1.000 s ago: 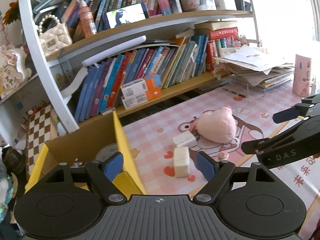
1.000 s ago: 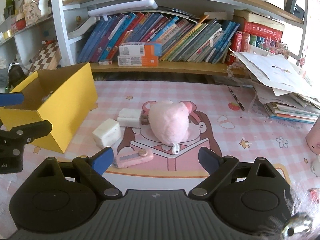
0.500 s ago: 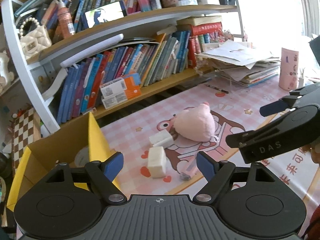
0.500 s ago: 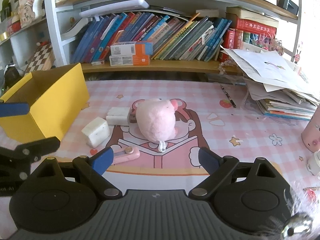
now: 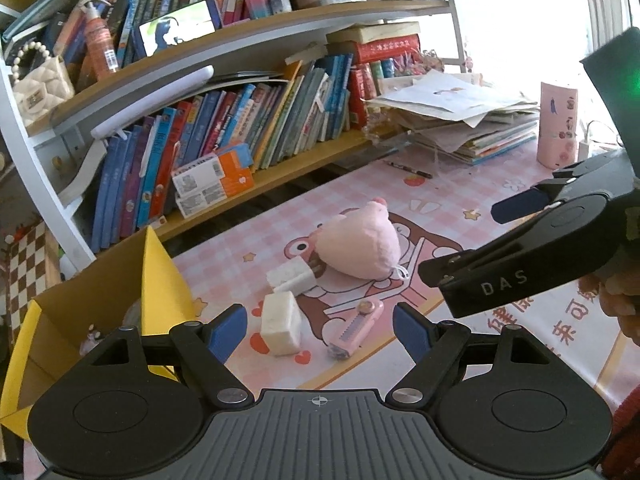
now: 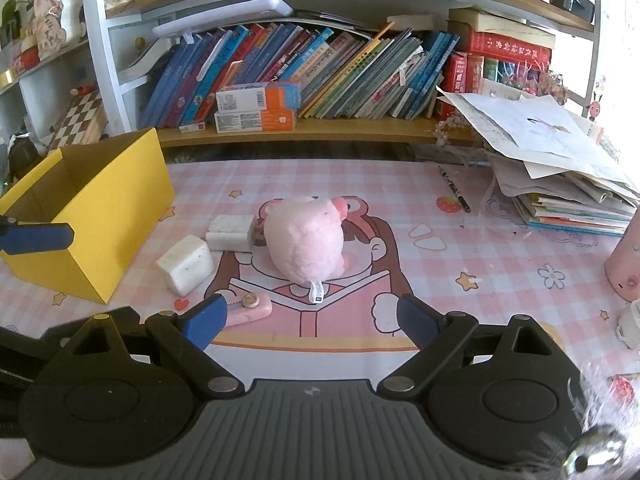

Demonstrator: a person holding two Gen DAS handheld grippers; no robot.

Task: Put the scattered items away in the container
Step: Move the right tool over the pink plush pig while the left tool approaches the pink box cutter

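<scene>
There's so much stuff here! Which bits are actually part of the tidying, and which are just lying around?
Part of the job: yellow box, pink plush toy, two white blocks, pink utility knife.

Just lying about: shelved books, paper stack, black pen, pink bottle.

Pink-and-white check with stars, hearts and a brown cartoon bear on the table mat (image 6: 400,184); yellow outside and plain brown inside on the box (image 6: 100,216) at nine o'clock. Soft pink on the plush toy (image 6: 304,240) at centre, speckled white on two blocks (image 6: 186,264) (image 6: 232,233), pale pink on the small cutter (image 6: 246,308) at seven o'clock. Blue on the fingertips (image 6: 204,320) of black grippers, brown-and-cream checks on the board (image 6: 78,116) at ten o'clock.
</scene>
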